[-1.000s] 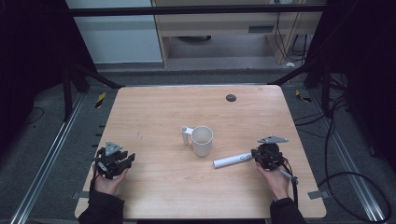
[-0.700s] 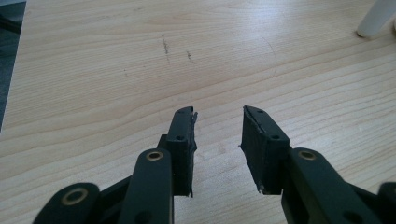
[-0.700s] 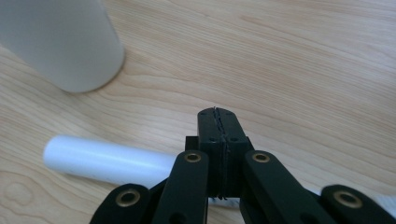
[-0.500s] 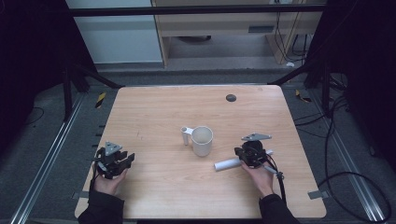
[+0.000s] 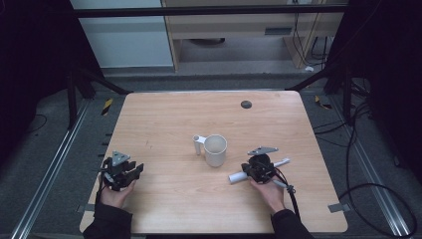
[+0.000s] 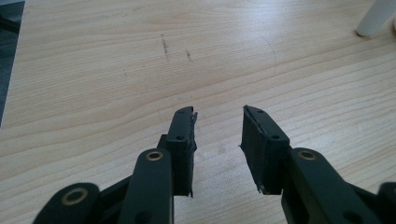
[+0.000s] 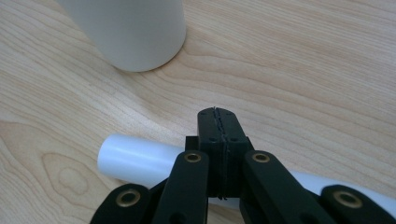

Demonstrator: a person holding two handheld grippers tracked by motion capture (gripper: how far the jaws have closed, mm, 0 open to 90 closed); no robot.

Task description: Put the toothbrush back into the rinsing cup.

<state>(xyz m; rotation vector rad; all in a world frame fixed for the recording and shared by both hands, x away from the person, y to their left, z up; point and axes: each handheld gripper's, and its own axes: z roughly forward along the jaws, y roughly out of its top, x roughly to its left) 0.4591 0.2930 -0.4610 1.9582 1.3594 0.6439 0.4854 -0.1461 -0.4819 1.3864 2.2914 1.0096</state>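
A white mug (image 5: 215, 149) stands upright near the table's middle, its handle to the left. In the right gripper view the mug (image 7: 130, 28) is just ahead on the left. A white tube (image 5: 238, 177) lies flat to the mug's right, slanting toward the front. My right gripper (image 5: 254, 167) hovers over the middle of the tube. Its jaws are shut pad on pad, nothing between them. The tube (image 7: 135, 161) runs crosswise beneath my right gripper (image 7: 217, 116). My left gripper (image 5: 133, 170) rests at the front left, open and empty. Bare wood shows in the gap of my left gripper (image 6: 218, 114).
The wooden table (image 5: 164, 119) carries a small dark round spot (image 5: 246, 104) at the back. The mug's handle (image 6: 373, 18) shows far ahead in the left gripper view. Cables and metal frame rails run along the floor on both sides.
My right gripper has moved left, toward the mug, and now sits over the tube's middle. The tube has hardly shifted. The left gripper has stayed still.
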